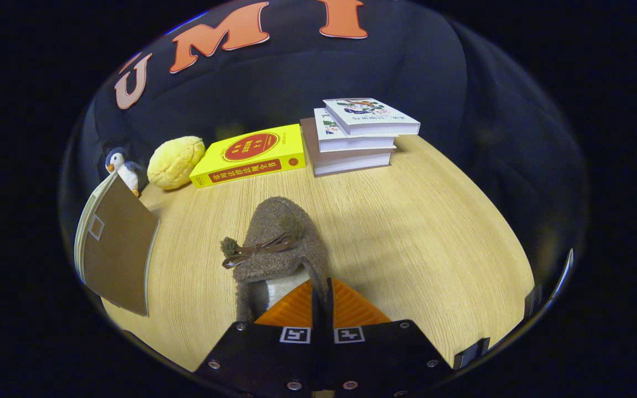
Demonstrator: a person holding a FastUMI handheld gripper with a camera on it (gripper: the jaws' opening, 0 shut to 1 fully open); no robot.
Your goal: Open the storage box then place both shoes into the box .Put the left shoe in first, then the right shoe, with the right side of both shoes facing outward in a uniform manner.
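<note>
The gripper (321, 301) has its jaws pinched tight on the brown fuzzy shoe (280, 249), near the surface's (418, 232) front edge. Along the far edge sit a yellow book (249, 155), stacked books (354, 138), a bun-shaped plush (176, 162) and a penguin toy (122, 168). A brown flap (116, 249) at the left edge half hides the penguin toy, and the jaws cover the shoe's heel.

I see my gripper (321, 287) clamped on shoe (277, 243) edge, shoe on table (423, 232). Beyond it: book (249, 155), book stack (351, 138) to its right, bun toy (176, 162) and penguin (122, 170) to its left.

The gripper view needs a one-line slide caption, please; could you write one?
Claw pinched shut on the rim of a fuzzy brown slipper on the wooden table.
</note>
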